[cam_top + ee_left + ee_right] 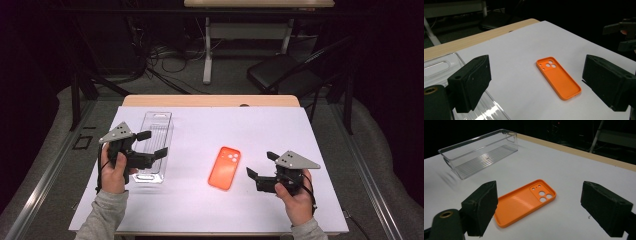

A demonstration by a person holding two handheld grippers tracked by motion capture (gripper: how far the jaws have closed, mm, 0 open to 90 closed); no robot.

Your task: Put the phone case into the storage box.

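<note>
i've got both jaws spread wide, left gripper over the clear bin, right gripper beside the orange phone case lying flat mid-sheet, and it could skid when pinched.

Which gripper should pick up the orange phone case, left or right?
Right, probably. The right gripper is open beside the orange phone case, jaws pointing at it. The left gripper is open too, but it hangs over the clear bin, farther from the case.
</note>
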